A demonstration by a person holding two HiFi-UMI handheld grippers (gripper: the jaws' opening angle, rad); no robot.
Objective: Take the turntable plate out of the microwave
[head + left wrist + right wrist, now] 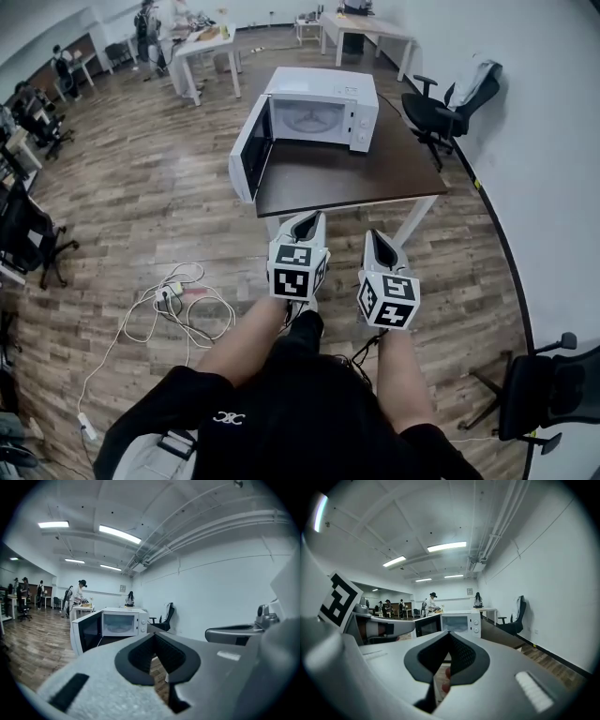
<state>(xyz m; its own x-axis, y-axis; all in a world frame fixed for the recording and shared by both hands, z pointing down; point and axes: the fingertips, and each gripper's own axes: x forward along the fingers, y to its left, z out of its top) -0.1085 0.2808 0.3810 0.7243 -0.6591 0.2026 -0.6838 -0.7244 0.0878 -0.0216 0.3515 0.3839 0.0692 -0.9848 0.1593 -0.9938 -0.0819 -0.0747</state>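
Standing open, microwave [323, 89] well beyond jaws

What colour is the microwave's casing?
White; the microwave shows best in the head view, door open.

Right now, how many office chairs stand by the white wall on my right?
2: one black chair beside the microwave table, a second chair nearer me at the head view's lower right edge. More may be hidden farther back.

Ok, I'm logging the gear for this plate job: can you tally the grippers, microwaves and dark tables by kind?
Grippers: 2, the left gripper and the right gripper
Microwave: 1
Dark table: 1
Total: 4
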